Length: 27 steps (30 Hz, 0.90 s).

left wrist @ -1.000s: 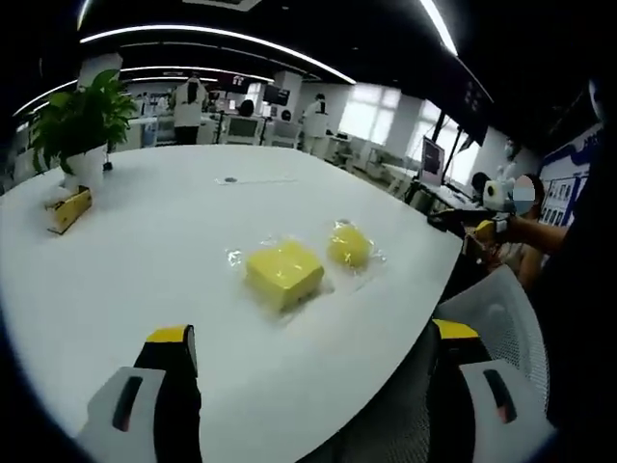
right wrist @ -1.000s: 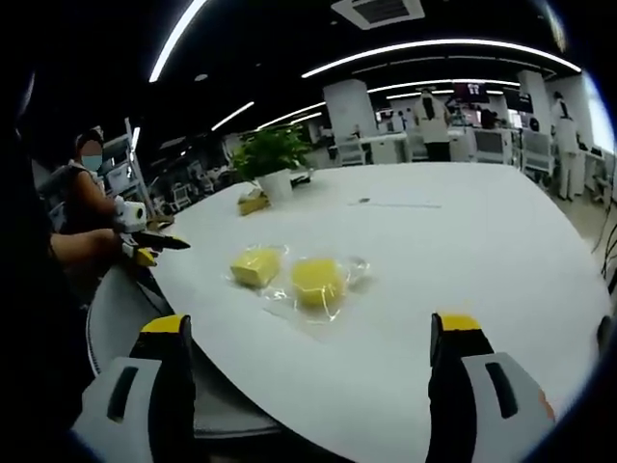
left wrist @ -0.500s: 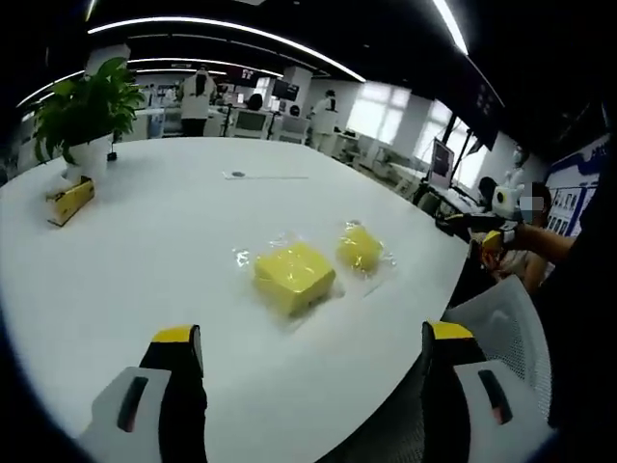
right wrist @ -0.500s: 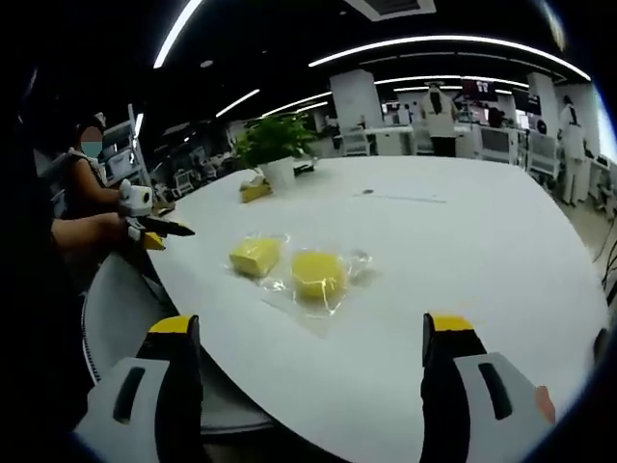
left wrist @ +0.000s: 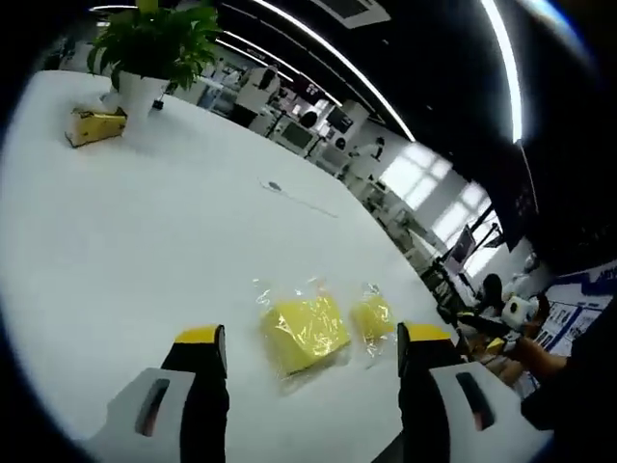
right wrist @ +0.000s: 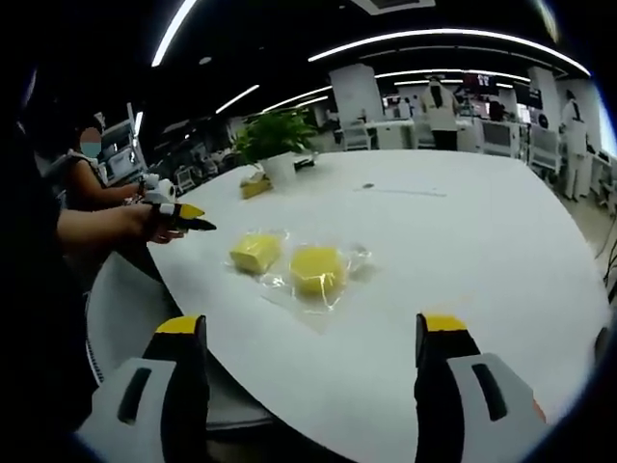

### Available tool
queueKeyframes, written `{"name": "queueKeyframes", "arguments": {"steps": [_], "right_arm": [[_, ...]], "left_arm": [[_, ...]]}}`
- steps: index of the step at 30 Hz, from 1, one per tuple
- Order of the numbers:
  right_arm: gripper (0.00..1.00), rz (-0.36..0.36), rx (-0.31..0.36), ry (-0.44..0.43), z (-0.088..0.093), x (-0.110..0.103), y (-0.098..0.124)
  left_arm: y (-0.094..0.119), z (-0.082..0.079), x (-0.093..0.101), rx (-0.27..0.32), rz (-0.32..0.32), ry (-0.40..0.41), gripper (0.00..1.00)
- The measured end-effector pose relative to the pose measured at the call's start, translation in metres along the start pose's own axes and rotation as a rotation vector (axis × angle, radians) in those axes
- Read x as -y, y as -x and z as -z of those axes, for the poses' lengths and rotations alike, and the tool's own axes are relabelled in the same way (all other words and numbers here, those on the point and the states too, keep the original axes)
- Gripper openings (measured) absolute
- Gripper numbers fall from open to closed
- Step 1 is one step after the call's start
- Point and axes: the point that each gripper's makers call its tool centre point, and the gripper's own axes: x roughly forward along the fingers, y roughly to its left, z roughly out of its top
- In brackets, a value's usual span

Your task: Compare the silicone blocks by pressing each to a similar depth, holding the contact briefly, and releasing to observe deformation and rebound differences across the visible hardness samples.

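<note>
Since a second ago the left gripper (left wrist: 313, 347) has swung in over the white table (left wrist: 125, 231), and its camera has tilted with it; the two blocks now sit much closer to its jaws, while they themselves lie as they did. From the right gripper view, the left gripper (right wrist: 193, 214), held in a hand (right wrist: 135, 224), has reached out past the table edge toward the blocks. The right gripper (right wrist: 308, 338) has barely shifted and hangs back from the table.

Both grippers have their jaws spread wide, holding nothing.

What could go wrong: each block is sealed in loose, clear, glossy film, so a jaw tip may skid on the wrapper or push the block across the smooth table instead of compressing it. With the jaws this far apart, one tip could land off-centre and tip the block, making depths hard to match between samples. The blocks lie close together near the table edge, so a sideways shove could knock one into the other or off.

The larger yellow silicone block (left wrist: 305, 331) is a flat, squarish slab lying between the left jaws. The smaller yellow silicone block (left wrist: 372, 315) lies just beside it, nearer the edge. Neither shows any dent, I judge; no press has begun.
</note>
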Motion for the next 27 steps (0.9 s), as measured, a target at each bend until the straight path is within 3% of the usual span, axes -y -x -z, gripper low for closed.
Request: {"name": "queueKeyframes", "arguments": {"steps": [3, 6, 10, 15, 19, 27], "right_arm": [[0.80, -0.017, 0.022, -0.085, 0.000, -0.001, 0.001], [0.79, 0.001, 0.017, -0.085, 0.003, 0.004, 0.002], [0.75, -0.011, 0.006, -0.108, 0.007, 0.004, 0.001], [0.73, 0.000, 0.013, -0.119, 0.007, 0.005, 0.000], [0.72, 0.006, 0.002, -0.128, 0.009, 0.010, 0.000], [0.70, 0.013, -0.016, -0.128, 0.005, 0.022, -0.003]], "left_arm": [[-0.019, -0.001, -0.013, -0.027, -0.026, 0.018, 0.69], [-0.031, -0.003, -0.018, -0.032, -0.017, 0.055, 0.64], [-0.047, -0.004, -0.026, -0.030, 0.010, 0.186, 0.55], [-0.059, 0.001, -0.035, -0.044, 0.026, 0.293, 0.46], [-0.069, 0.005, -0.031, -0.041, 0.076, 0.344, 0.39], [-0.083, 0.011, -0.042, -0.018, 0.068, 0.473, 0.30]]}}
